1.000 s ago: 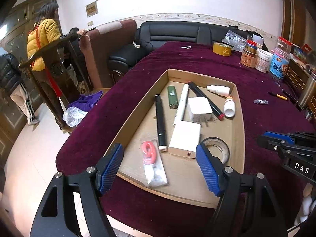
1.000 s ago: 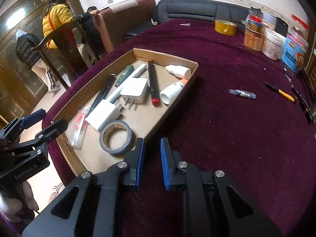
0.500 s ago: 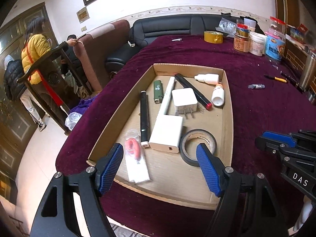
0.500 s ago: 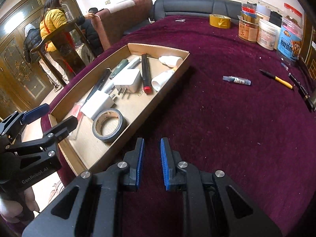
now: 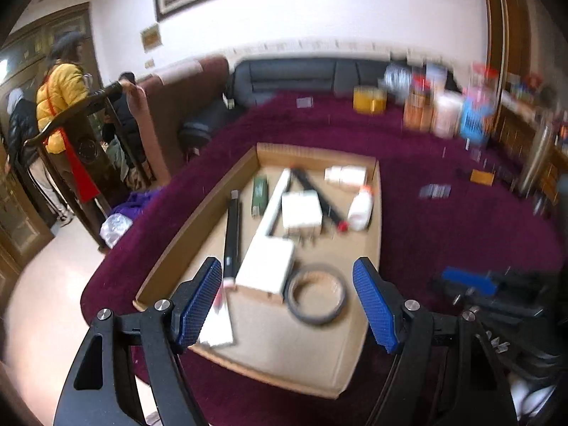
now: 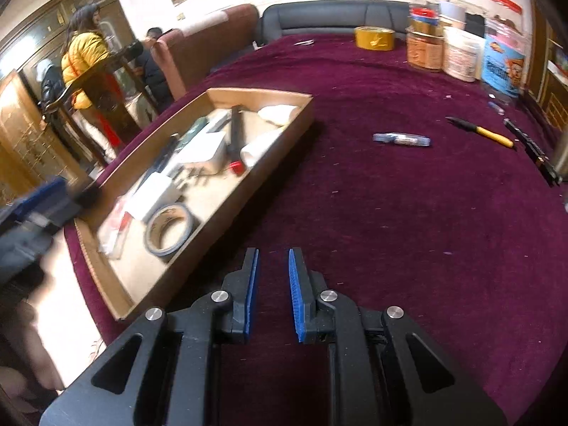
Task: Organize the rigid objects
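Observation:
A shallow cardboard tray [image 5: 198, 220] [image 6: 284, 149] lies on the purple table. It holds a tape roll [image 5: 317, 294] [image 6: 169, 229], white chargers [image 5: 265, 266], a black pen [image 5: 232, 234], a red-tipped marker [image 6: 235, 135], white bottles [image 5: 360, 206] and a green lighter [image 5: 260, 191]. My left gripper [image 5: 287, 294] is wide open and empty above the tray's near end. My right gripper [image 6: 272, 284] has its jaws close together with a narrow gap, empty, over bare cloth right of the tray. A blue item [image 6: 401, 139] and a yellow-handled tool [image 6: 486, 132] lie loose on the cloth.
Jars and tubs [image 6: 458, 53] and a yellow tape roll [image 6: 374, 38] stand at the table's far edge. A dark sofa [image 6: 337, 14] and a chair [image 6: 209, 46] are behind. People [image 6: 88, 67] stand at the left by a wooden rail.
Both views have pulled back and tilted up from the tray; the left view is motion-blurred. The right jaws have parted slightly. Nothing was picked up.

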`<state>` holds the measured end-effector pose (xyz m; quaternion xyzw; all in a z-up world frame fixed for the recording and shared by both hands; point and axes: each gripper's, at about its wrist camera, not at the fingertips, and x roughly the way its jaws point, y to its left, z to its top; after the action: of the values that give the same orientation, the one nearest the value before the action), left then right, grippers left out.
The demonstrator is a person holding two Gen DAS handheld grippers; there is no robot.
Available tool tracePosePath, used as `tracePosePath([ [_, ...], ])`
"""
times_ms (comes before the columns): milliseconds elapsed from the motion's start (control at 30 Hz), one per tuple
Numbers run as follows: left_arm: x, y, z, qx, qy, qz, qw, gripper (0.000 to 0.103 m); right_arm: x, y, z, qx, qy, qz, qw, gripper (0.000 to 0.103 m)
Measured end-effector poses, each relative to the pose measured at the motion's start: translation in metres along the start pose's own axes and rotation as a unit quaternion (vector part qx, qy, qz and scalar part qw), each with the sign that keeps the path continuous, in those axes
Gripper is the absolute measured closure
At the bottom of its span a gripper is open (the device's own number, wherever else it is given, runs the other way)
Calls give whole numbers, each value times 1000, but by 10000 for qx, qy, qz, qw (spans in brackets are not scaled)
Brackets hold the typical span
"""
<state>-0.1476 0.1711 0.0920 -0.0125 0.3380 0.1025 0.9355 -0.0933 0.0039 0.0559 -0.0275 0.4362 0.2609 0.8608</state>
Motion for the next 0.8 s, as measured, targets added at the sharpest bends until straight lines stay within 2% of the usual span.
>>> tracePosePath([
  [67, -18, 6, 6, -240, -476, -189, 9984, 23, -2, -9, 0, 105, -30, -27, 9999, 89],
  [100, -25, 6, 9, -313, -651, -253, 9971, 1, -2, -12, 0, 145, -36, -26, 9999, 89],
  [167, -32, 5, 16, -393, -883, -439, 9944, 1, -4, -19, -1, 242, -51, -39, 9997, 89],
  [233, -28, -3, 24, -306, -838, -521, 9946, 1, -5, -24, -2, 307, -73, -52, 9995, 89],
  [300, -19, -20, 29, -75, -696, -251, 9972, 1, -7, -27, -4, 373, -111, -64, 9992, 89],
  [367, -11, -34, 28, 75, -567, -142, 9983, 1, -12, -29, -5, 379, -195, -143, 9990, 89],
  [433, -18, -40, 25, 66, -772, 13, 9970, 1, -23, -28, -8, 288, -491, -329, 9978, 89],
  [500, -42, -42, 20, 30, -1424, 268, 9894, 1, -43, -24, -12, 181, -1027, -537, 9931, 89],
  [533, -56, -42, 17, 25, -1794, 351, 9832, 1, -56, -19, -15, 57, -1442, -793, 9864, 76],
  [567, -71, -42, 13, 34, -2187, 392, 9750, 1, -65, -15, -17, -32, -1704, -972, 9806, 38],
  [600, -82, -41, 9, 35, -2514, 398, 9671, 1, -72, -11, -19, -65, -1956, -1135, 9741, 16],
  [633, -88, -41, 7, 19, -2732, 391, 9612, 1, -75, -9, -20, -42, -2117, -1236, 9695, 0],
  [667, -89, -43, 8, 23, -2813, 358, 9590, 1, -76, -7, -21, -25, -2216, -1293, 9665, 0],
  [733, -74, -52, 19, 317, -2351, 99, 9714, 1, -72, -4, -19, -52, -2137, -1343, 9676, 0],
  [800, -57, -56, 24, 397, -1888, -103, 9812, 1, -67, -1, -20, -80, -2055, -1392, 9687, 0],
])
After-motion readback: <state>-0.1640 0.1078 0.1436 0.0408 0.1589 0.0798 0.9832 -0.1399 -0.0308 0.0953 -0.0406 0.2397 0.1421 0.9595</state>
